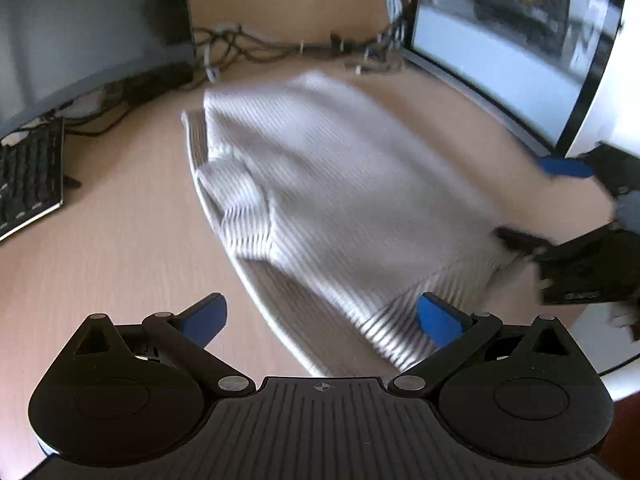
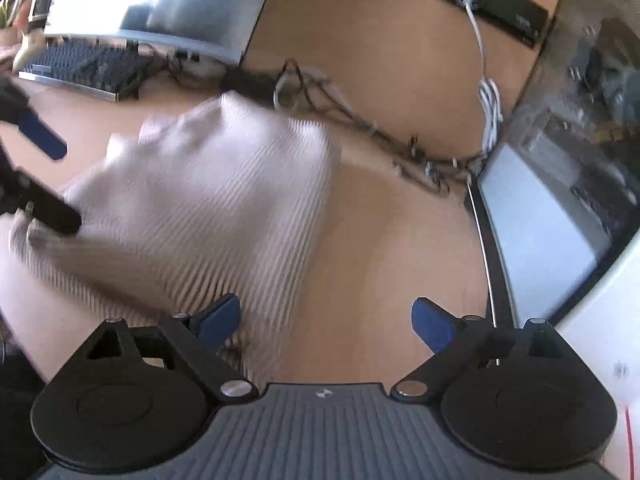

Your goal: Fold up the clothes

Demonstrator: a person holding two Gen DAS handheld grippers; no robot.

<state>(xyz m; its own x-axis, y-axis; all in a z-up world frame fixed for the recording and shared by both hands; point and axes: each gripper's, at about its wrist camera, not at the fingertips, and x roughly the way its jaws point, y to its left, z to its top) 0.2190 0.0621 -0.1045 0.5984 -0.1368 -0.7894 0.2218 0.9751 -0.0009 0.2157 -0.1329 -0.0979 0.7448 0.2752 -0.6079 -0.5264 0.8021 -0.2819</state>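
A white ribbed knit sweater (image 1: 320,184) lies folded on the wooden desk (image 1: 100,280); it also shows in the right wrist view (image 2: 208,200). My left gripper (image 1: 320,320) is open above the sweater's near hem, with its blue fingertips (image 1: 436,320) apart and empty. My right gripper (image 2: 326,320) is open and empty over the sweater's right edge and the bare desk (image 2: 380,240). The right gripper also shows in the left wrist view (image 1: 560,208), open at the sweater's right corner. The left gripper shows in the right wrist view (image 2: 44,172), open at the sweater's left side. Both views are motion-blurred.
A black keyboard (image 1: 28,180) lies at the left, also in the right wrist view (image 2: 84,66). Monitors (image 1: 500,40) stand at the right and back left (image 1: 80,32). A tangle of cables (image 1: 280,46) runs along the back of the desk.
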